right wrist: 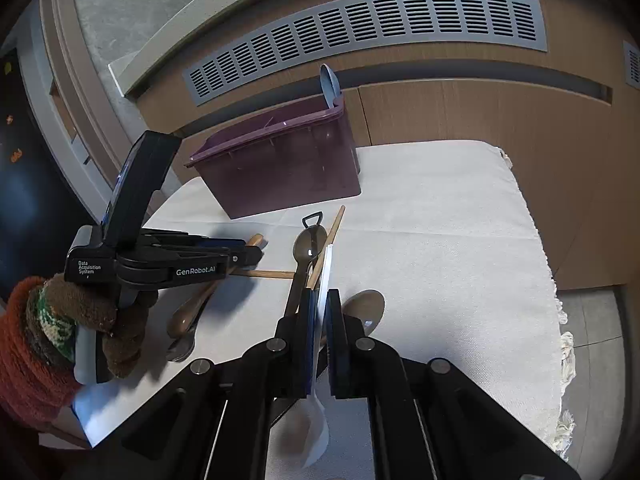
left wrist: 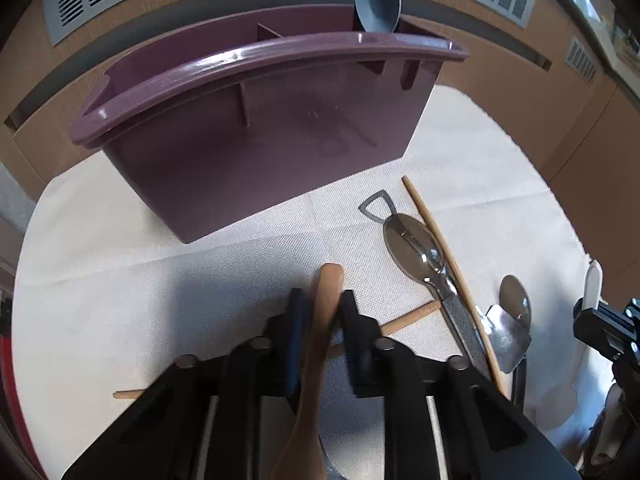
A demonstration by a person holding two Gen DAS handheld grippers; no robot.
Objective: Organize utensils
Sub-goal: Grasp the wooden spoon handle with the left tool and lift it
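left tool (left wrist: pixel 325 312): we see it pinching a wooden spoon (left wrist: pixel 320 344) by the handle, pads against both sides; handle tip pokes out past the fingers, bowl end back under the tool body.
right tool (right wrist: pixel 319 320): pressed together on a white plastic utensil (right wrist: pixel 320 364); thin white handle runs forward between the pads, wider end hangs back below the tool. Which kind of utensil, we cannot tell.
bin (left wrist: pixel 256 120): purple divided utensil bin, upright at the far end of the counter (right wrist: pixel 440 240), which is covered in a white cloth.
grey spoon (left wrist: pixel 378 2): standing in the bin's right-end compartment, bowl up above the rim.
loose pile: between bin and tools, on the cloth. Metal spoon (left wrist: pixel 416 248) with a bottle opener (left wrist: pixel 376 204) at its far end, a chopstick (left wrist: pixel 444 256) lying alongside and touching it, second chopstick (right wrist: pixel 272 274) crossing under the left tool.
second metal spoon (left wrist: pixel 516 302): near the right tool, on the cloth.
hand (right wrist: pixel 80 320): gloved, orange knit sleeve, gripping the left tool's handle.
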